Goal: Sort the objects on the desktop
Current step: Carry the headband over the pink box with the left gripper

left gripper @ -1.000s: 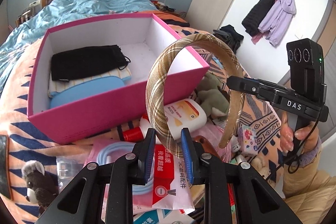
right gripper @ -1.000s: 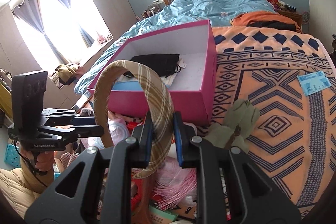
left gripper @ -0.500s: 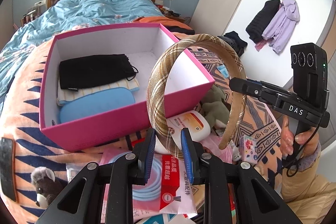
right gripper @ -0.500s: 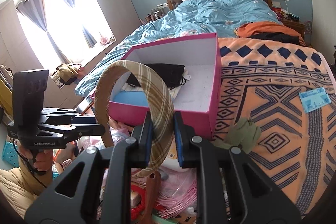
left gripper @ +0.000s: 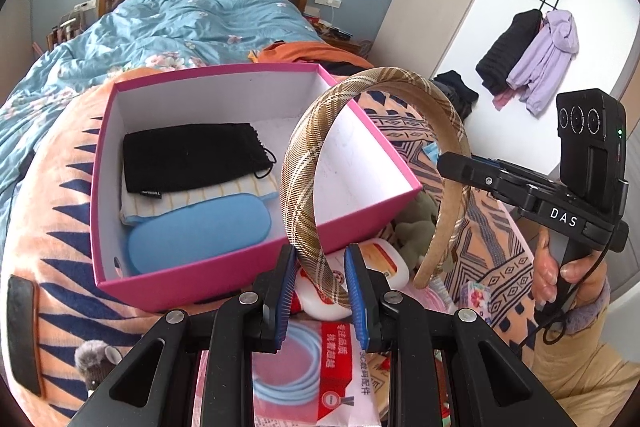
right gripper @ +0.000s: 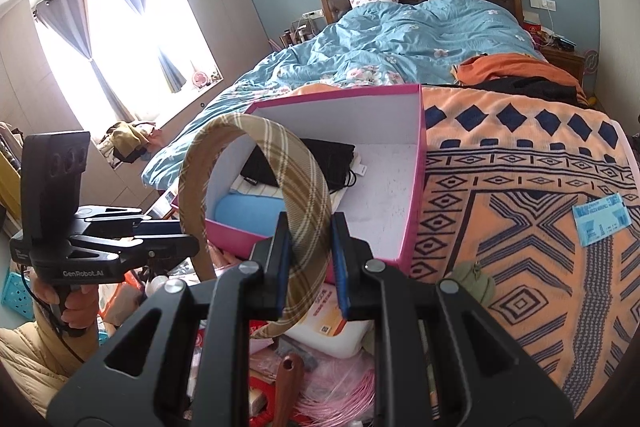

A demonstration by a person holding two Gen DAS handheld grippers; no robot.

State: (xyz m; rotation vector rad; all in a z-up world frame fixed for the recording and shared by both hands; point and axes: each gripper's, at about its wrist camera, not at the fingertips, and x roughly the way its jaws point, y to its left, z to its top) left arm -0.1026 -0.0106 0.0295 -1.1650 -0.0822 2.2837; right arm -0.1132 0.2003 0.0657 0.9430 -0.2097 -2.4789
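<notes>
Headband [left gripper: 298,183], tan plaid, held arched up in the air with one end in each gripper. Left gripper [left gripper: 320,281] nearly closed, blue pads [left gripper: 354,291] clamped on one end of the band. Right gripper [right gripper: 308,261] likewise nearly closed, pinching the other end; in the left wrist view that gripper's tip [left gripper: 456,163] meets the far leg of the band. Arch sits just in front of and above the near wall of the pink box [left gripper: 208,281], band not inside the box.

Box is open-topped, on an orange patterned blanket [right gripper: 520,227] over the bed. Inside, against one side: black pouch [left gripper: 192,157] on top of a striped cloth [left gripper: 224,193], blue case [left gripper: 200,233] beside them. Rest of the box floor is bare white.

Below the grippers, clutter: white bottle [left gripper: 384,267] with orange label, green plush toy [left gripper: 416,227], red and white packet [left gripper: 340,359] showing a blue ring, pink cord bundle [right gripper: 344,387]. Small blue card [right gripper: 602,215] lies on the blanket well to the right of the box. A hand [left gripper: 560,271] grips the right gripper's handle.
</notes>
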